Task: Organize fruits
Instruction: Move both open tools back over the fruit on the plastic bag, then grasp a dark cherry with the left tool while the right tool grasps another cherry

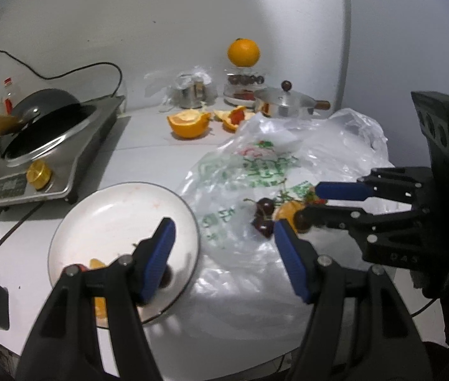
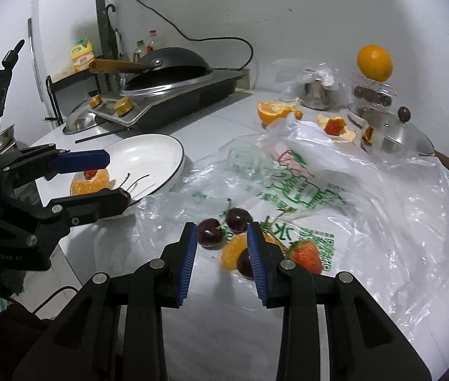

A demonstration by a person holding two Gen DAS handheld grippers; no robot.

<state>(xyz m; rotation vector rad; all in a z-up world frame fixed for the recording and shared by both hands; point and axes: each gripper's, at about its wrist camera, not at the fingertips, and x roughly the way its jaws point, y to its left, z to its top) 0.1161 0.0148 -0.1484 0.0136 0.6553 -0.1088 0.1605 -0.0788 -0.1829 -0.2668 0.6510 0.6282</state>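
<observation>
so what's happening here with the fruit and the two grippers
A person with two handheld grippers is sorting fruit from a plastic bag onto a white plate. The left gripper is open over the plate, which holds an orange segment and a strawberry piece. The right gripper is open, empty, above cherries, an orange piece and a strawberry on the bag.

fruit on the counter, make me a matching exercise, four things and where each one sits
Things:
1. whole orange
2. strawberry
3. peeled orange piece
4. wok

Places:
A. on the white plate
B. on the stove
C. on the plastic bag, beside the cherries
D. on top of a clear container at the back

Pairs: 1-D, 2-C, 3-A, 4-B
</observation>
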